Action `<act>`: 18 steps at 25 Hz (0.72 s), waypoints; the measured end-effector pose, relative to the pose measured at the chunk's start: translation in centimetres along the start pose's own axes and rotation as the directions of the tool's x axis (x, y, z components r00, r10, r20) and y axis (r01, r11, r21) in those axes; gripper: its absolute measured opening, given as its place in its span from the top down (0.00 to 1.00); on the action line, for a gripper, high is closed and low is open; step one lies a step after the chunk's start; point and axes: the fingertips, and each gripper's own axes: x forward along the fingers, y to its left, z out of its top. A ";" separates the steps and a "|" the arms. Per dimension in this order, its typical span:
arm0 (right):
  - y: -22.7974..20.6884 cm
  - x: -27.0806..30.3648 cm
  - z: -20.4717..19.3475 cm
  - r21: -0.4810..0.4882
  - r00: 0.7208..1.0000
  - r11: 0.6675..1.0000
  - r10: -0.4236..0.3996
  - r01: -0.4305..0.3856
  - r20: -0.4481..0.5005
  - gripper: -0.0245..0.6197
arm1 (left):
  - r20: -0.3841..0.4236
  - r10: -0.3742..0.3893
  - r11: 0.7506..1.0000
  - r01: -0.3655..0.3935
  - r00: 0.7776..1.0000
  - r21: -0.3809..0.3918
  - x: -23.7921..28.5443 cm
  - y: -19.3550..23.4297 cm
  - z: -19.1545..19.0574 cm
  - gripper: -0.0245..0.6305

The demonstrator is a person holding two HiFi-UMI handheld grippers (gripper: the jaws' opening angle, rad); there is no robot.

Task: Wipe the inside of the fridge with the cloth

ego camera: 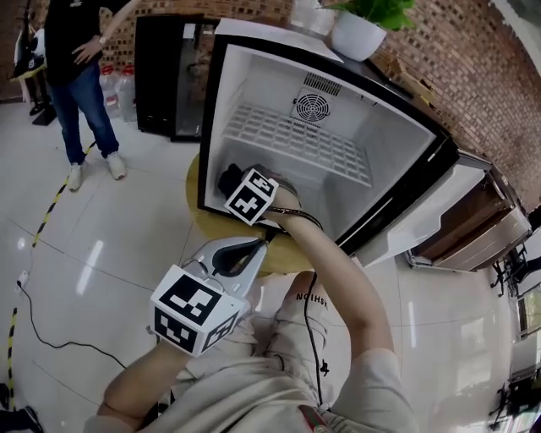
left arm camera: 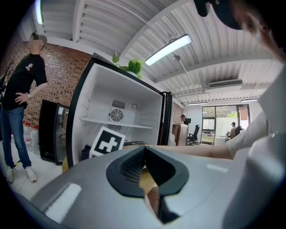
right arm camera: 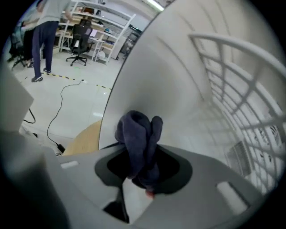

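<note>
The small white fridge (ego camera: pixel 254 80) stands open on a round wooden stand (ego camera: pixel 211 228). It has a wire shelf (ego camera: pixel 296 139) and a fan grille (ego camera: pixel 311 106) at the back. My right gripper (ego camera: pixel 233 183) reaches into the lower left of the fridge, shut on a dark blue cloth (ego camera: pixel 228 178). In the right gripper view the bunched cloth (right arm camera: pixel 138 138) sticks out of the right gripper (right arm camera: pixel 140 167) against the white inner wall (right arm camera: pixel 178 85). My left gripper (ego camera: pixel 245 248) is shut and empty, held back outside the fridge. In its own view the left gripper (left arm camera: pixel 144 151) points at the fridge (left arm camera: pixel 111 103).
The fridge door (ego camera: pixel 456 216) hangs open to the right. A potted plant (ego camera: pixel 363 25) sits on top. A person (ego camera: pixel 80 68) stands at the back left near a black cabinet (ego camera: pixel 169 76) and water bottles (ego camera: pixel 118 89). A cable (ego camera: pixel 34 313) runs over the tiled floor.
</note>
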 end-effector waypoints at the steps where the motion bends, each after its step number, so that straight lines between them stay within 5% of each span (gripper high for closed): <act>1: 0.9 0.9 0.9 -0.016 1.000 1.000 0.019 -0.019 0.011 0.77 | -0.002 -0.003 1.000 0.003 1.000 0.004 0.0 -0.1 0.0 0.95; 5: 1.6 2.3 -0.3 0.085 0.996 0.993 0.083 -0.081 -0.022 0.77 | -0.001 -0.010 1.000 0.010 1.000 0.008 -0.1 -0.7 0.1 0.95; 10: -1.3 -0.2 -8.0 0.143 0.970 0.989 0.065 -0.031 -0.233 0.78 | -0.002 -0.024 1.000 0.024 1.000 0.014 0.5 -1.2 0.5 0.95; 13: -2.2 -2.6 -14.9 0.110 0.888 0.994 0.040 0.012 -0.457 0.78 | -0.012 -0.036 0.999 0.036 0.999 0.013 0.7 -1.6 0.2 0.95; 18: -3.7 -6.0 -22.9 -0.051 0.699 0.998 -0.063 0.039 -0.712 0.78 | -0.014 -0.048 0.999 0.049 0.999 0.024 0.9 -2.0 0.0 0.95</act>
